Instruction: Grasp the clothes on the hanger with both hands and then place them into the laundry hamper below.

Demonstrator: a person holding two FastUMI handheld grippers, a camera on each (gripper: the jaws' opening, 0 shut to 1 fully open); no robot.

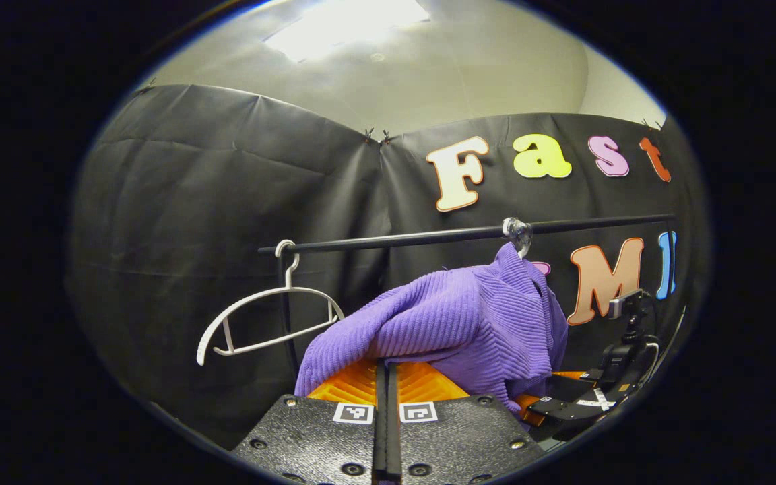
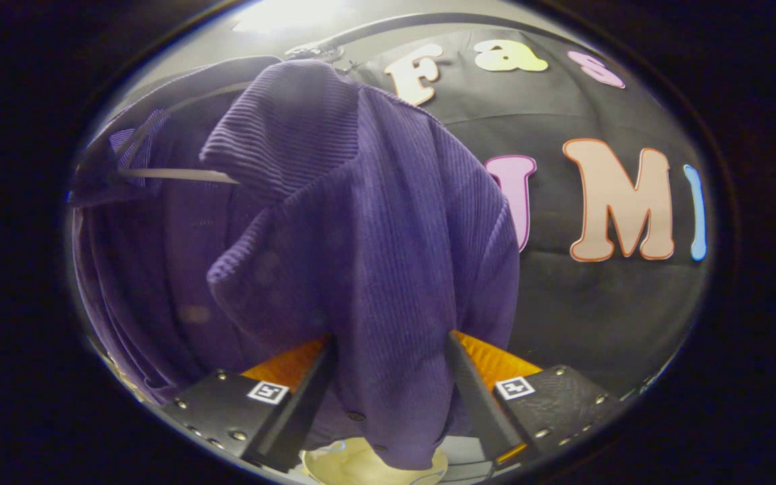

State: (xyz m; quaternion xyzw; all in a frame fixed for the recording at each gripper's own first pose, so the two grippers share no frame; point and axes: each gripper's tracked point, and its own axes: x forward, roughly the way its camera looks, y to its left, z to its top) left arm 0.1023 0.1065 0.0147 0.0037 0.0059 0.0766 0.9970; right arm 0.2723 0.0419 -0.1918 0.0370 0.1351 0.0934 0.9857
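- Black cloth is walling the booth behind a rail [image 1: 428, 237], where a bare hanger [image 1: 270, 316] is hanging.
- Left gripper view: the left tongs [image 1: 386, 377] are sitting together, seemingly pinching the sweater [image 1: 455, 323] hem; they are pointing level.
- Right gripper view: the right tongs [image 2: 388, 377] are standing apart, straddling the sweater [image 2: 361, 236], tilted upward.
- Pulling now, one-sided, is likely snagging it on its hanger [image 2: 179, 175].
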